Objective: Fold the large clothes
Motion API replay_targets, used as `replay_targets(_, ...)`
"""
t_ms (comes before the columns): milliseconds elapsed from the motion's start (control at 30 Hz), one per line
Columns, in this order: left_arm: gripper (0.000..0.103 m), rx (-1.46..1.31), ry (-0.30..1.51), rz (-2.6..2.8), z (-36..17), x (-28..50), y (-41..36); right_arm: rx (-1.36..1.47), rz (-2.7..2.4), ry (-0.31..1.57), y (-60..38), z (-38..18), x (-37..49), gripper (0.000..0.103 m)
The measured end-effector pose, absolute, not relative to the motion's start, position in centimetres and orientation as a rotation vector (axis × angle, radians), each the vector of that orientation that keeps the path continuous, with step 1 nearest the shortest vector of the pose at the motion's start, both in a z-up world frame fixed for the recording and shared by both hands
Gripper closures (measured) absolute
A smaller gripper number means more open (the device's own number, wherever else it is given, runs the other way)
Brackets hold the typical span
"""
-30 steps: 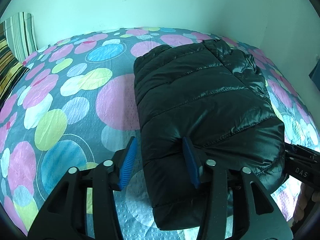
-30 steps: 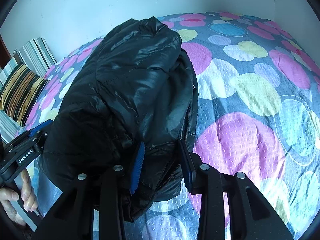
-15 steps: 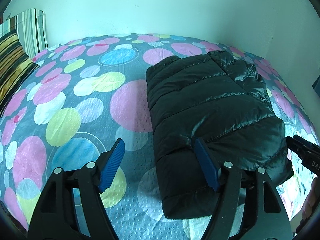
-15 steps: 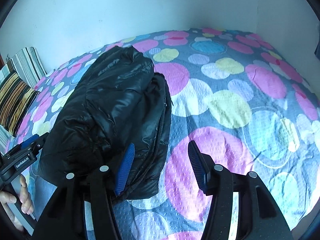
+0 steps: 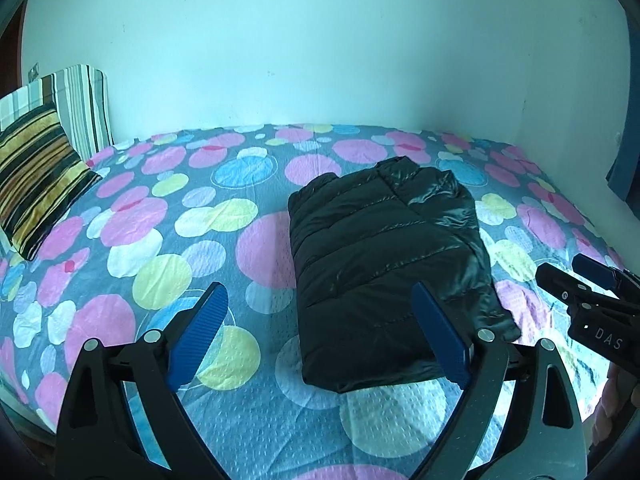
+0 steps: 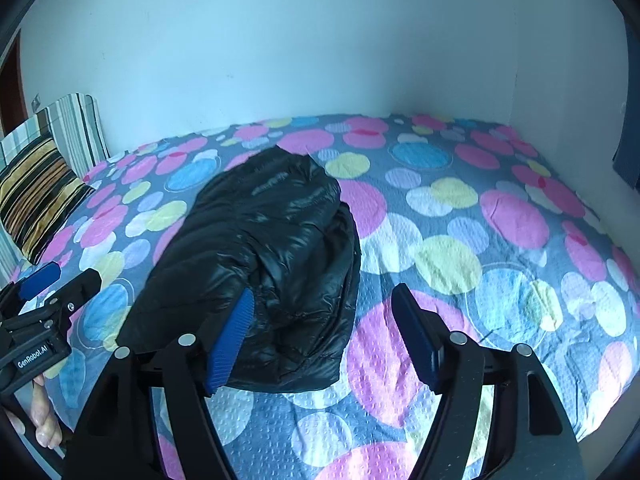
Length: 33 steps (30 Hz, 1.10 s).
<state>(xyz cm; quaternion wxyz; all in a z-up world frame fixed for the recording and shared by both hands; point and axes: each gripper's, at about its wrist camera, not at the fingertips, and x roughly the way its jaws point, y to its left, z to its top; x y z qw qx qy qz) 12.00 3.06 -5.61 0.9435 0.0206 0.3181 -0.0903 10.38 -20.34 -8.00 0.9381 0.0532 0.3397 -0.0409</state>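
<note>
Left wrist view: a black jacket [image 5: 384,272] lies folded into a compact bundle on the bed [image 5: 168,280], toward its near edge and right of centre, collar end pointing at the far wall. The left gripper [image 5: 320,332] hangs above the near edge with its jaws spread wide and holding nothing; the right blue pad [image 5: 440,336] overlaps the jacket's near right corner in the picture, the left pad sits well clear over the spotted sheet. Whether that pad touches the fabric cannot be told. Right wrist view: the right gripper [image 6: 324,340] is likewise wide open and empty, its left pad [image 6: 230,340] in front of the jacket's near end, its right pad over bare sheet beside the bundle. Striped pillows [image 5: 44,168] lean at the bed's far left corner.
</note>
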Motion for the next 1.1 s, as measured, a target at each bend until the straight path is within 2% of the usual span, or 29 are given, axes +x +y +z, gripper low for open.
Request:
replay_targets(167, 0.007, 0.042, 0.592, -0.166, -3.9, 9.1, 2.7, 0.087, -0.069, 0.635, -19.1, -6.4, 8.2, 0.026)
replay_targets(900, 0.002, 0.041, 0.514, -0.108, -0.8, 2.9, 2.6, 0.071, -0.055, 0.508, -18.2, -3.9, 1.9, 0.024)
replay_targets(1100, 0.002, 0.020, 0.509, -0.104, -0.4, 2.4, 2.9, 0.060, -0.061, 0.477, -17.9, -3.3, 1.1, 0.020)
